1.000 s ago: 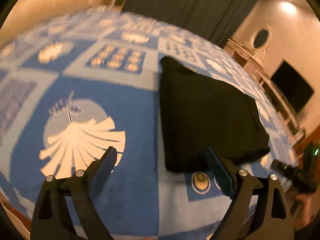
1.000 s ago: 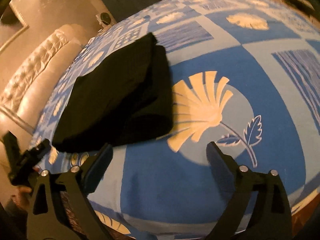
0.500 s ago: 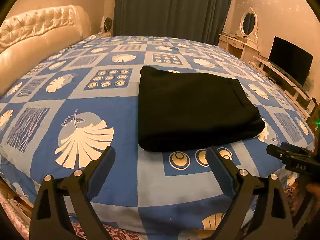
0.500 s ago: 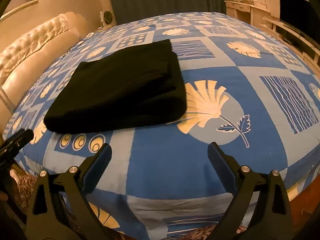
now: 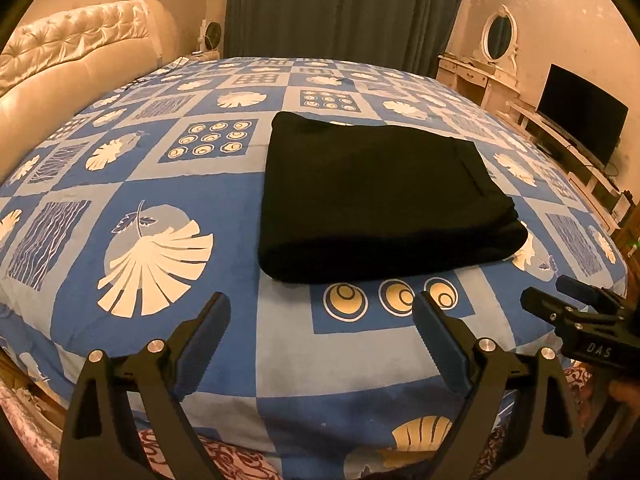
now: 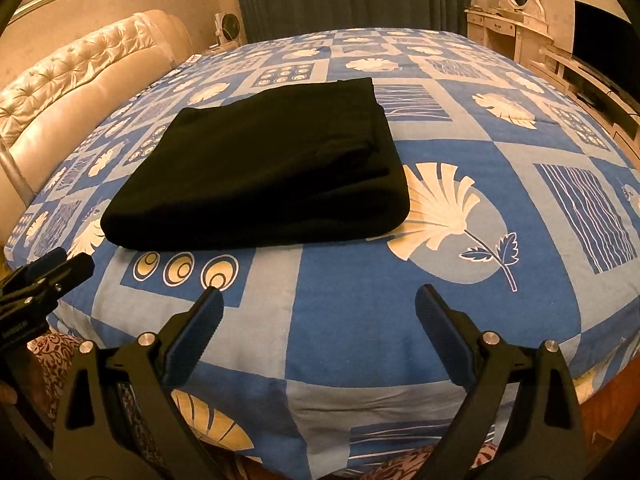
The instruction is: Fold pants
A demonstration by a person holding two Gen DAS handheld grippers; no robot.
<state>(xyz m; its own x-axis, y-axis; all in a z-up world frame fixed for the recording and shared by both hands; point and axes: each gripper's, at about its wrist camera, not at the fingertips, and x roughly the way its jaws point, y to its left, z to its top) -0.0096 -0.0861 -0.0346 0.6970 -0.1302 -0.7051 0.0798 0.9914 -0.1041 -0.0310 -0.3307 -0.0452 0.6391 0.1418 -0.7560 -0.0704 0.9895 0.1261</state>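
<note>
Setting: bedroom in warm light; work surface is a bed (image 5: 248,364) under a blue patchwork cover printed with shells and leaves.

Item 1, nearest: my left gripper (image 5: 322,314), held off the foot edge of the bed. Fingers spread wide, nothing between them, touching nothing. I judge it is parked clear so the fabric stays undisturbed.

Item 2: my right gripper (image 6: 319,306), likewise off the near edge. Fingers wide apart, empty, no contact with cover or cloth.

Item 3, mid-bed: black pants (image 5: 380,196), folded into a compact rectangle, flat on the cover beyond both grippers and well apart from them. Rounded fold faces me; layered edges show on the right side. The fold looks finished, as I judge it.

Item 4, far: tufted cream headboard (image 5: 76,56) at left, dark curtain (image 5: 340,8), dressing table with an oval mirror (image 5: 498,32), television (image 5: 580,112) at right.
</note>
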